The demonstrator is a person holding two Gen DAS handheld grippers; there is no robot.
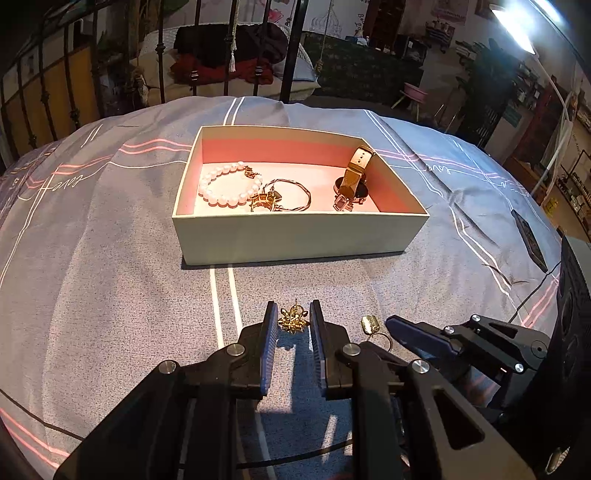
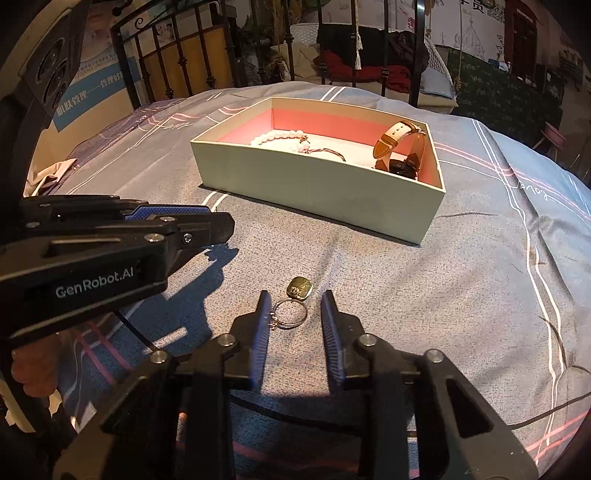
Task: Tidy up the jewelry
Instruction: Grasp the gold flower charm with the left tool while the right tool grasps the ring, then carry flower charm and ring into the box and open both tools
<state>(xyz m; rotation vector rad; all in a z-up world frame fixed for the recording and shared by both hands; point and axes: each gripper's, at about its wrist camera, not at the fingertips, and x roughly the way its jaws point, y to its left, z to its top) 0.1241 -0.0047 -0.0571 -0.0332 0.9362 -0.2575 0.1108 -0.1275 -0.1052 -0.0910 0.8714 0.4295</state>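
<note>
Both grippers at loose jewelry — box ahead
Left gripper [image 1: 293, 319] pinches brooch [image 1: 293, 318]; right gripper [image 2: 295, 314] jaws spread around ring [image 2: 291, 313], touching only the left pad.

A: What's underneath it all?

B: A bed [image 1: 110, 229] with a grey-blue cover crossed by white and pink lines.

A: And past it, toward twelve o'clock?

B: A black iron bed frame [image 1: 44, 92], then a wicker chair [image 1: 295, 66] heaped with dark and red clothes [image 1: 229, 51].

A: Any light?

B: A bright lamp [image 1: 517, 26] at two o'clock, with shelves [image 1: 569, 173] at three o'clock. The room is dim.
</note>
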